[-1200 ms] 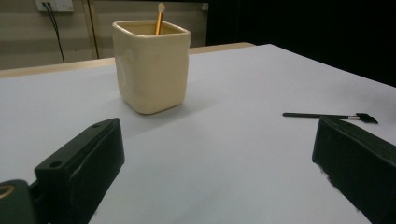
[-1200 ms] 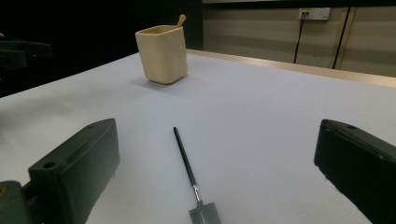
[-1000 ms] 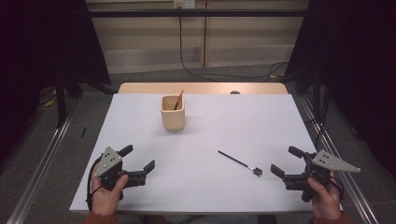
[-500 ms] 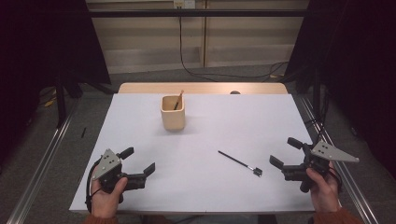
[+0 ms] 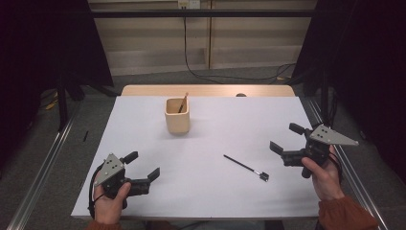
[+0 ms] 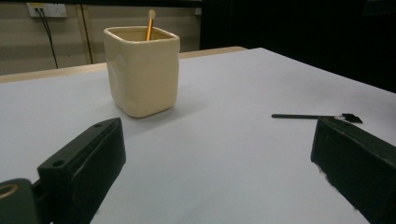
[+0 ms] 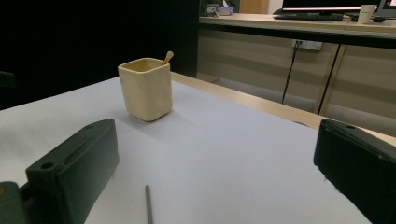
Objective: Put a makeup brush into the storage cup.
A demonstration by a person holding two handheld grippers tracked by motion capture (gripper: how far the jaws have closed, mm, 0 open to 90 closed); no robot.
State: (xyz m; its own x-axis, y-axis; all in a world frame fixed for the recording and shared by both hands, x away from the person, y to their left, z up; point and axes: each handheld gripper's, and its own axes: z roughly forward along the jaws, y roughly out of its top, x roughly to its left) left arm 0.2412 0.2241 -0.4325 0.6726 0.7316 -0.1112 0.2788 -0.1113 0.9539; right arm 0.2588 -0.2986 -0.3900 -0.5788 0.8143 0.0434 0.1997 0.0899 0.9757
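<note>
The thin black stick [image 5: 244,167] with its small dark head lies flat on the white surface [image 5: 215,201], at about five o'clock from the cream square cup [image 5: 177,115] and well apart from it, just ahead of my right tool [image 5: 286,146], whose jaws stand spread wide with nothing between them. My left tool [image 5: 142,166] rests near the seven o'clock corner, also spread and empty, far from the stick. The trouble I foresee is the stick's thinness: lying flush on the sheet, it gives my jaws almost nothing to catch, so if I come in too high they may close on air, and too low they may scrape or wrinkle the covering. A glancing touch could roll or spin it off toward the near edge. If I grip it by one end, it may droop and swing. Carrying it to the cup, I could knock the wooden stick [image 5: 183,102] already leaning inside, or tip the cup.
</note>
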